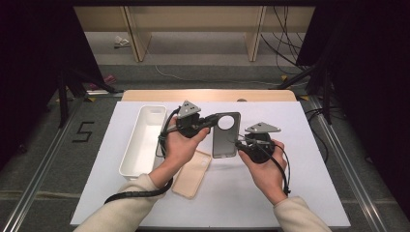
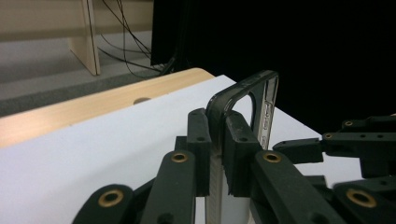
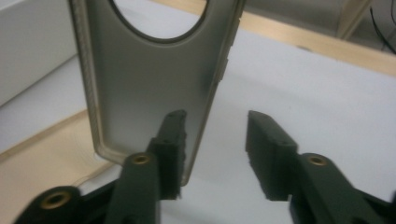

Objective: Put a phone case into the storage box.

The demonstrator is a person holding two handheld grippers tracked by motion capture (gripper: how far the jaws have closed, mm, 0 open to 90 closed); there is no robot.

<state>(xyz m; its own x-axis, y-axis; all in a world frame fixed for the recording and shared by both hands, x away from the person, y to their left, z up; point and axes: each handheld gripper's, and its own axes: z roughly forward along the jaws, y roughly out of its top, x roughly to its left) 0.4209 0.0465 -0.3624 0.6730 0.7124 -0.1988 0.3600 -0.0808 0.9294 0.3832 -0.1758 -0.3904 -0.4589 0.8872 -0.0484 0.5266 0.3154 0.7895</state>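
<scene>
Grey translucent phone case (image 1: 226, 135), with a round camera cut-out, is being held just above the white table (image 1: 309, 193) near its centre, at 3 o'clock from the white plastic bin (image 1: 140, 145). Left tongs (image 1: 211, 119) are clamping the case's upper edge at the 12 o'clock end; in the left gripper view the jaws are pressing on both faces of the rim (image 2: 243, 91). Right tongs (image 1: 238, 142) are standing about half open at the case's 4 o'clock corner: in the right gripper view one jaw is lying against the case's edge (image 3: 149, 93) while the other is standing clear, so no grip is being applied there.

Judged progress: the hand-over to the left tongs appears done; placing the case, probably into the bin, is remaining. A beige phone case (image 1: 192, 175) is lying flat on the table at 7 o'clock from the grey one, untouched.

Legible writing: a black "5" (image 1: 83, 131) on the floor at 9 o'clock from the table. No brand is readable on either case.
</scene>
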